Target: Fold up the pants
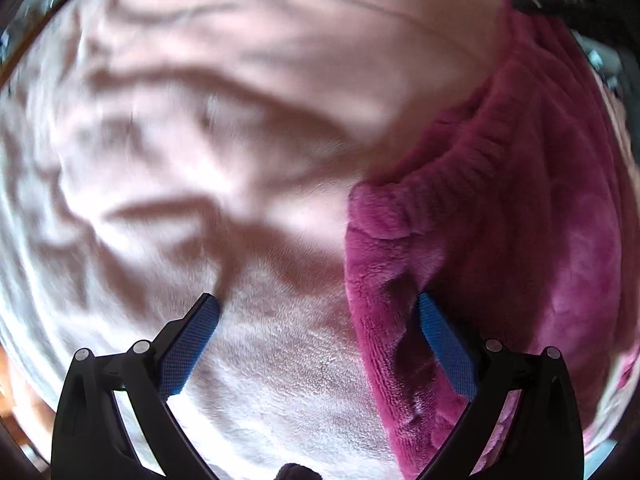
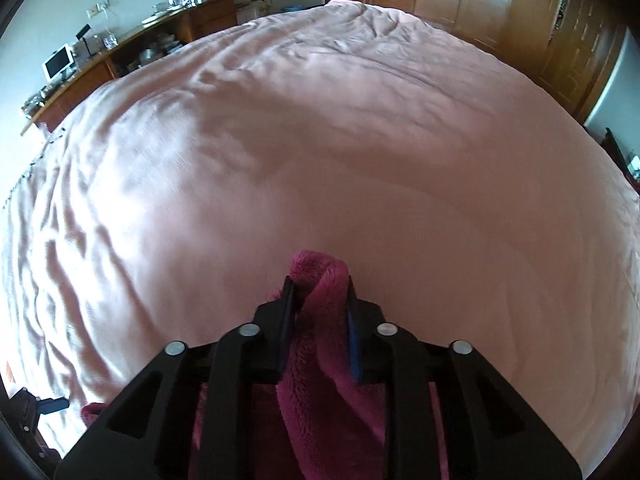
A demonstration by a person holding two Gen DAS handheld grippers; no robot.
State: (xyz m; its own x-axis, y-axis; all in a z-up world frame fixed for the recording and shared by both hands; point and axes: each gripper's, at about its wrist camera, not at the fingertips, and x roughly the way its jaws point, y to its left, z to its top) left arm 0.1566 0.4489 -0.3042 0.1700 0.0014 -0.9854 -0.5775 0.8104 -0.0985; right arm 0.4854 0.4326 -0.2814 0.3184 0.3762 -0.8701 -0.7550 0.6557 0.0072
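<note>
Now my right gripper [image 2: 319, 294] pinches the pants [image 2: 320, 360]; my left gripper [image 1: 318, 312] gapes empty beside them, so fleece may slip.

Left gripper [image 1: 318, 300]: two black plastic fingers [image 1: 192, 332] of angular, ribbed form; inner faces lined with blue textured pads [image 1: 448, 344]; round silver pivot screws [image 1: 141, 347] on each linkage arm.

Right gripper [image 2: 319, 284]: same black build, broad forked arms with triangular cut-outs; four silver round-head screws [image 2: 249, 330] across the linkage; blue pad [image 2: 353, 340] edge visible on one finger, the other pad dark in shadow.
</note>
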